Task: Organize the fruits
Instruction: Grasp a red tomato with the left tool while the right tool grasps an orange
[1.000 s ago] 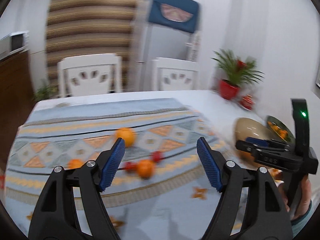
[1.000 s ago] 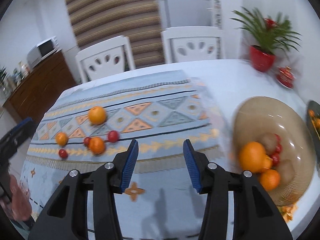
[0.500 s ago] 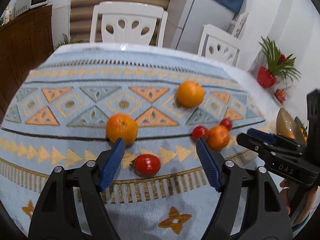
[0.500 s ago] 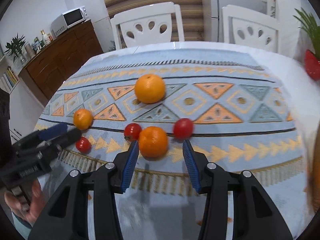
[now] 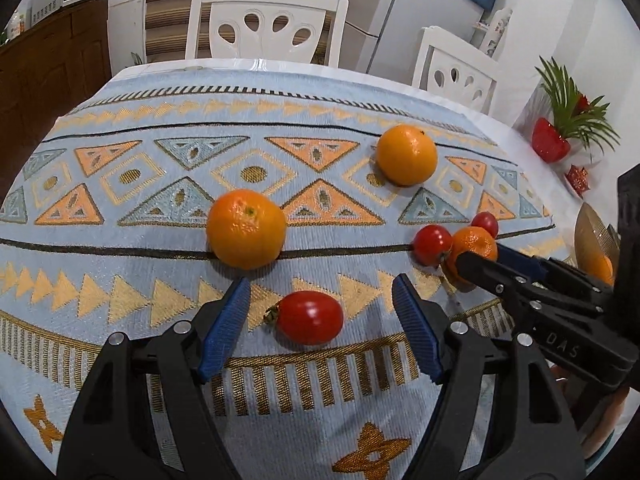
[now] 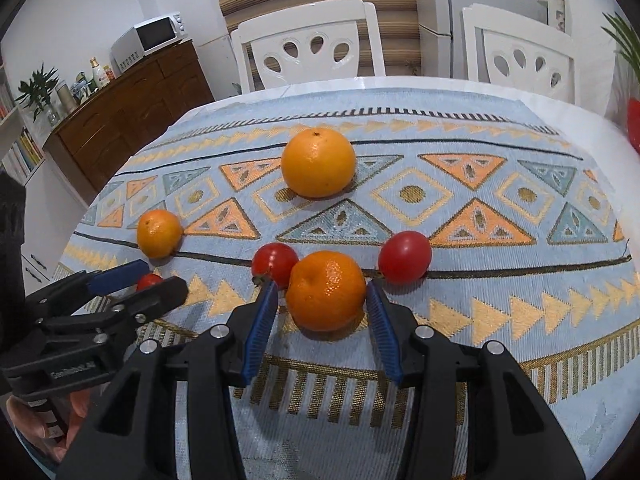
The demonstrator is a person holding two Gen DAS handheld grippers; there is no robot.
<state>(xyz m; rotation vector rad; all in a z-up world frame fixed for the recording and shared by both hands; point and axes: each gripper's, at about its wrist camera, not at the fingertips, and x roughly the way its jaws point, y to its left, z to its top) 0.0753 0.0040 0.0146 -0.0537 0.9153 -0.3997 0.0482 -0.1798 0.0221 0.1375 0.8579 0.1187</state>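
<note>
Plainly, little of the sorting shows as done: six fruits lie loose on the patterned cloth (image 5: 120,280) covering the bench, and none is held. Nearest, the left tongs (image 5: 320,312) stand spread apart, straddling a red tomato (image 5: 310,317) that rests on the cloth between the blue pads without touching either. The right tongs (image 6: 322,312) are likewise released, their pads flanking a mandarin (image 6: 326,290) closely; whether they touch its skin cannot be told. Just behind that mandarin sit two more tomatoes, one (image 6: 275,265) at its left, touching or nearly so, the other (image 6: 405,256) just off its right. Further left lies a second mandarin (image 6: 159,233), and beyond them all, well apart, the big orange (image 6: 318,162). At the right edge of the left view a bowl (image 5: 592,226) peeks out with something orange inside, so some fruit may already be gathered; that is a guess. By this reckoning both tongs are poised to close, and all six pieces remain to be carried over.
</note>
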